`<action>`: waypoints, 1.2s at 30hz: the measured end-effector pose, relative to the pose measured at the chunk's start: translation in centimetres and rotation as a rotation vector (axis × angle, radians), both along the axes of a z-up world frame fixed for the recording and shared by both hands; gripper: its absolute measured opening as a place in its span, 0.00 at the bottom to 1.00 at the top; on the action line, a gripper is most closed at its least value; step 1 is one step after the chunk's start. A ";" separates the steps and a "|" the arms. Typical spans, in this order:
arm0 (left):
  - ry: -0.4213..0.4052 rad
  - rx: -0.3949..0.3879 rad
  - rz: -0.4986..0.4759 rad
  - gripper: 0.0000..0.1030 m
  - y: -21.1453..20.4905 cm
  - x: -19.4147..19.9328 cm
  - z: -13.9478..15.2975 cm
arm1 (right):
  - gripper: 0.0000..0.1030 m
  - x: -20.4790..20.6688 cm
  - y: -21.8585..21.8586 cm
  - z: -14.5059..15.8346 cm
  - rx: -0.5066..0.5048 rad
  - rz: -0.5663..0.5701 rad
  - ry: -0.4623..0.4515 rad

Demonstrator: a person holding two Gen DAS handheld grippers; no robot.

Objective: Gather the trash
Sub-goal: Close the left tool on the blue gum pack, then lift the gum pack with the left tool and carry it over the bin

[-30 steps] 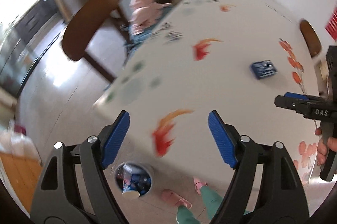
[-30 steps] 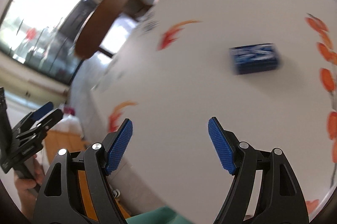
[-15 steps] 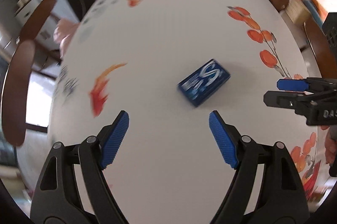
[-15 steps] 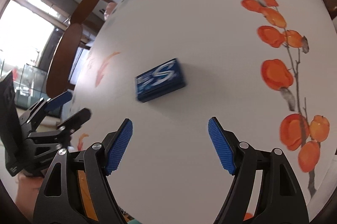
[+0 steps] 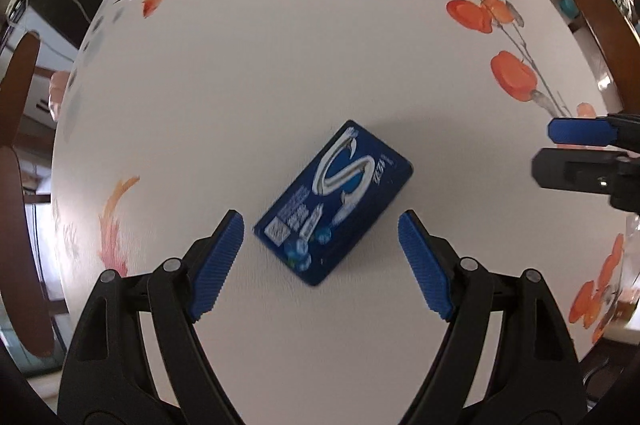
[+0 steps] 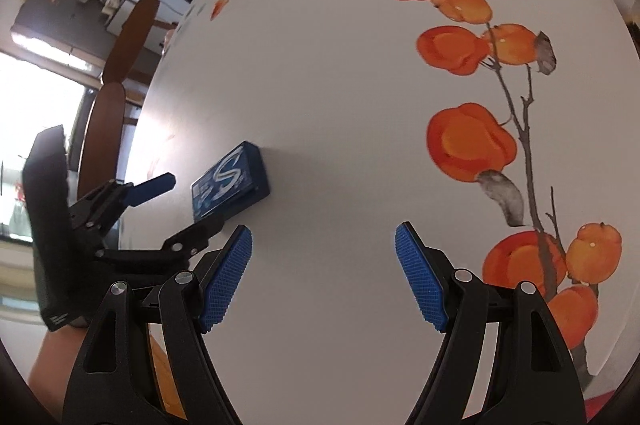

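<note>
Blue packet point(image 5: 334, 203) lies uncollected mid-frame on the bench point(image 5: 280, 45) — left claw point(image 5: 320, 257) spread around it, right claw point(image 6: 323, 273) spread, empty.

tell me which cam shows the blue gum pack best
The left wrist view: the blue gum pack lies flat on the table, large and central just ahead of the open left gripper, its printed top face showing. The right wrist view shows it small, off to the left, edge-on, partly behind the left gripper's finger.
</note>
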State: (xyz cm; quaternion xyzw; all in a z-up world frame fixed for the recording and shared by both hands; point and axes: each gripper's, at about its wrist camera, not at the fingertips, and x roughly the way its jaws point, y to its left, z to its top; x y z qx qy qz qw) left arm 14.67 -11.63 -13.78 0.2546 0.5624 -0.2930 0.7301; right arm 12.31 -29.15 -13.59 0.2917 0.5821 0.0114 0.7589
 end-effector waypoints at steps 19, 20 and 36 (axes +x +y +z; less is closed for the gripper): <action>0.069 -0.019 -0.014 0.71 -2.2 1.4 -3.0 | 0.72 -2.1 -2.5 -0.2 0.022 -0.078 -0.007; 0.066 -0.021 -0.016 0.61 -2.2 1.3 -2.9 | 0.72 -2.1 -2.5 -0.1 0.022 -0.077 -0.009; 0.018 -0.133 0.167 0.54 4.6 0.5 2.3 | 0.72 -0.5 3.7 0.9 0.033 0.077 -0.026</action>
